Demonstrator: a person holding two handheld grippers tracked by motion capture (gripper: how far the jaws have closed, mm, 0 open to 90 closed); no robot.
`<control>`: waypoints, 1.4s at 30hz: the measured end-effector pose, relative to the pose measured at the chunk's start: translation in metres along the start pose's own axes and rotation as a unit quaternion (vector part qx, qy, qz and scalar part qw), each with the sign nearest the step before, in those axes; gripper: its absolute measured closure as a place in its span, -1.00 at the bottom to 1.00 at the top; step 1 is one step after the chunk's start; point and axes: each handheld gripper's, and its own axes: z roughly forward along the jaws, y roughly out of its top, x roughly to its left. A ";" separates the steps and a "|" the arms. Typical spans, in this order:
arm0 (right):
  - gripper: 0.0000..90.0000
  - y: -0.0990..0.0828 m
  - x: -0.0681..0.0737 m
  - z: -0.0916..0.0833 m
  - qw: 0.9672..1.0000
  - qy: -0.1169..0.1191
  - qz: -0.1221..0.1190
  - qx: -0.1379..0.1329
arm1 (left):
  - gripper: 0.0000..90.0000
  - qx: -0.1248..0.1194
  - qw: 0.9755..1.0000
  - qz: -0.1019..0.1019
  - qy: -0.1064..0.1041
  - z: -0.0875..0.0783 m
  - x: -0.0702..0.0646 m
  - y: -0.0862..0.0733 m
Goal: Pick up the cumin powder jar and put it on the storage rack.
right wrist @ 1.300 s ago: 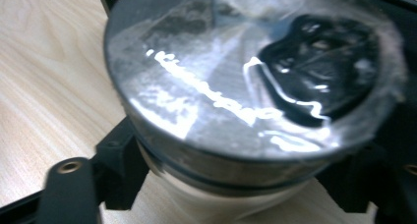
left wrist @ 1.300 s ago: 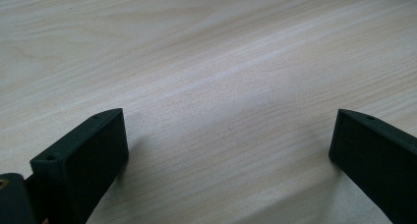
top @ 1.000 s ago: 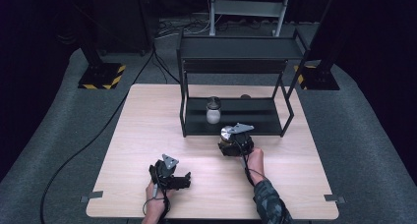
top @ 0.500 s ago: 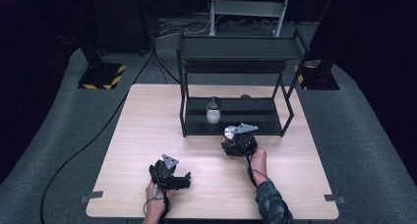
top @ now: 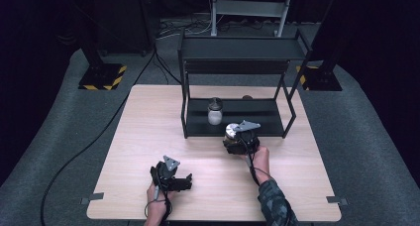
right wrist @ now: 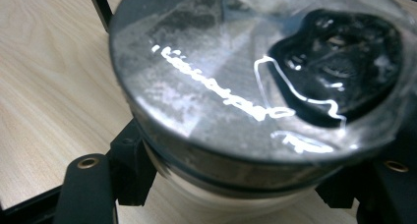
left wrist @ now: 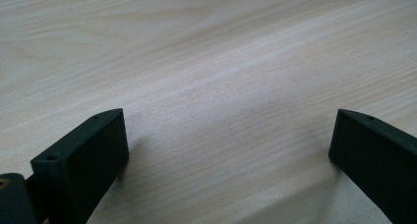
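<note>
On the wooden counter (top: 148, 117) a black shelf rack (top: 237, 67) is sheltering one jar (top: 215, 111), while the right gripper (top: 237, 137) is pinching a second lidded jar (right wrist: 255, 86) at its near edge, probably for shelving, and the left gripper (top: 182, 182) is idling spread, near-left.

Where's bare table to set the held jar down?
Free: left strip between table edge and rack; wide middle between left tongs and right tongs. Crowded: lower shelf near standing jar, right tongs gripping held jar.

A jar (top: 215, 111) stands on the rack's (top: 292, 107) lower shelf, left side
</note>
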 end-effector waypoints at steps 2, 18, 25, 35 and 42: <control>-0.33 0.001 -0.001 0.000 1.000 0.000 0.002 0.001 | -0.98 0.000 1.000 0.000 0.000 0.000 0.000 0.000; -0.33 0.004 -0.004 -0.004 1.000 -0.010 0.004 -0.013 | -0.97 -0.001 1.000 -0.001 0.001 0.000 0.000 0.000; -0.33 0.008 -0.007 -0.004 1.000 -0.011 0.001 -0.015 | -0.96 -0.001 1.000 0.000 0.001 0.000 0.000 0.000; -0.33 0.015 -0.012 -0.005 1.000 -0.017 0.003 -0.018 | -0.95 -0.003 1.000 0.000 0.000 0.000 0.000 -0.001; -0.33 0.018 -0.016 -0.005 1.000 -0.020 0.005 -0.021 | -0.95 -0.002 1.000 0.002 0.001 0.000 0.000 -0.001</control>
